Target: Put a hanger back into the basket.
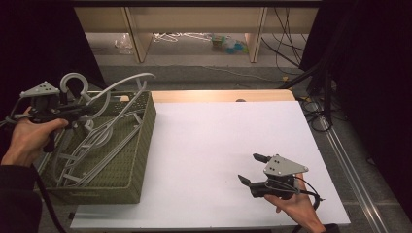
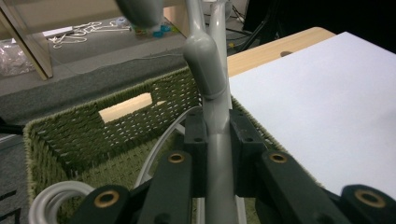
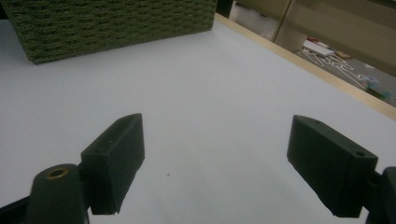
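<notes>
Gripping a grey plastic hanger (image 2: 212, 93) by its neck, the left claw (image 1: 82, 112) is clamped tight on it, the two black jaws pressed against either side of the stem just below the hook. That claw hangs over the near-left part of the green woven basket (image 1: 141, 145), and the held hanger stands above the basket's rim, its hook (image 1: 74, 83) curling up over the basket's left edge and one long arm sweeping out over the basket's far wall. More grey hangers (image 1: 92, 150) lie tangled inside the basket, leaning against its left side. The basket itself sits on the left end of the white table (image 1: 218, 145), its right wall meeting the white surface.

Well to the right of the basket, near the front edge of the table, the right claw (image 1: 251, 169) rests low over the bare white top, held in a hand (image 1: 296, 206). Its jaws stand wide apart with nothing between them, pointing back toward the basket.
</notes>
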`<state>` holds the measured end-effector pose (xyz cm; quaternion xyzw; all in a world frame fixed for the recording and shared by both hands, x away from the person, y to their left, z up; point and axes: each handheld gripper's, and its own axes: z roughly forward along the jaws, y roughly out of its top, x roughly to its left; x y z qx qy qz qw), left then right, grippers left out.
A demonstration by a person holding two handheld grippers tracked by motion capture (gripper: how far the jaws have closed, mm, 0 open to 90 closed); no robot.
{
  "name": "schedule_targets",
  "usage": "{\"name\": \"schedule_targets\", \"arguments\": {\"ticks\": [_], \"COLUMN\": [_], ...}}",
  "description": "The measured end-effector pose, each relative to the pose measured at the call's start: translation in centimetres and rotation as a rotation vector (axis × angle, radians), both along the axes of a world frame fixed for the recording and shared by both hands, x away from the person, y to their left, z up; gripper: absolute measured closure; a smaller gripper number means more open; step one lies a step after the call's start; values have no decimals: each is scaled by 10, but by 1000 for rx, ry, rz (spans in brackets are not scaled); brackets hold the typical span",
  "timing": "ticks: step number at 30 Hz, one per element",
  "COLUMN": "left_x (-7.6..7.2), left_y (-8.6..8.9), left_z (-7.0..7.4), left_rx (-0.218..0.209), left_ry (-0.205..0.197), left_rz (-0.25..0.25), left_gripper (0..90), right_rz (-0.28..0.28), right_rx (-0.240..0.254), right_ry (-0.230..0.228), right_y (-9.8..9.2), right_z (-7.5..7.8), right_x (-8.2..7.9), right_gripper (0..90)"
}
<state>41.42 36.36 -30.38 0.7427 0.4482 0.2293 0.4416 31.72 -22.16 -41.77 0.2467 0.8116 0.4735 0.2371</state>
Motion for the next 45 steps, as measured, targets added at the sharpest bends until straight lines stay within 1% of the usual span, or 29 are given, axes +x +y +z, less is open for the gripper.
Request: {"name": "schedule_targets", "arguments": {"ticks": [1, 2, 3, 4, 6, 8, 9, 12, 13, 15, 16, 17, 20, 22, 23, 24, 28, 32, 33, 34, 36, 37, 38, 39, 40, 41, 43, 45], "left_x": [0, 0, -1, -1, -3, -5, -5, -5, -4, -2, -1, 1, 4, 4, 4, 4, 3, 3, 3, 3, 5, 5, 6, 6, 6, 5, 5, 5], "left_y": [1, 3, 4, 7, 12, 17, 18, 18, 18, 18, 18, 19, 20, 20, 21, 21, 24, 24, 24, 23, 22, 21, 20, 19, 20, 21, 23, 23], "left_z": [-2, -5, -6, -8, -12, -14, -14, -13, -12, -14, -15, -17, -24, -29, -31, -33, -39, -45, -46, -47, -50, -52, -54, -55, -58, -60, -66, -72], "left_rx": [1, 4, 13, 17, 12, -19, -28, -17, -1, 4, 0, 4, 4, 17, 25, 25, 13, 27, 22, 26, 23, 28, 29, 32, 22, 13, -9, -2], "left_ry": [10, 11, 22, 23, 31, 16, 9, 19, 19, 19, 25, 23, 38, 53, 54, 57, 70, 100, 107, 111, 129, 142, 152, 159, 167, 170, 191, 221], "left_rz": [2, 1, 6, 7, 18, 28, 25, 29, 33, 34, 38, 40, 41, 38, 33, 30, 28, 16, 10, 15, 9, 7, 1, 5, 4, 11, 11, -4], "left_gripper": [791, 791, 791, 791, 791, 790, 791, 791, 791, 791, 791, 791, 791, 791, 791, 790, 790, 789, 789, 789, 788, 788, 788, 788, 788, 787, 786, 785], "right_rz": [0, 2, 2, 4, 4, 1, 0, 2, 3, 2, 2, 3, 1, 1, 1, 5, 4, 5, 5, 4, 2, -4, 1, 1, -5, -5, 1, -1], "right_rx": [1, 0, 0, -5, 0, -1, 0, 0, -2, 1, 1, -1, 2, -1, -1, -3, -4, -6, -5, -4, -8, -2, -12, -10, -1, -4, -14, -9], "right_ry": [0, 1, 0, 7, 4, 2, 1, 4, 4, 2, 3, 3, 2, 2, 0, 9, 10, 12, 12, 11, 12, 3, 12, 10, -1, 3, 12, 6], "right_y": [0, 0, 0, -1, 0, 0, 0, 1, 1, 1, 1, 1, 1, 0, 0, 0, -1, 0, 0, 0, 0, 0, -1, 0, 0, 0, 0, 0], "right_z": [0, 0, 0, 1, 0, 0, 0, 0, 0, 0, 0, 0, 0, 0, 0, 0, 0, 0, 0, 0, 0, -1, 0, 0, -1, -1, 0, 0], "right_x": [0, 0, 0, 0, 0, 0, 0, 0, 0, 0, 0, 0, 0, 0, 0, 0, 0, 0, 0, 0, 1, 1, 1, 1, 1, 1, 1, 1], "right_gripper": [200, 200, 200, 200, 200, 200, 200, 200, 200, 200, 200, 200, 200, 200, 200, 200, 200, 200, 200, 200, 200, 200, 200, 200, 200, 200, 200, 200]}}
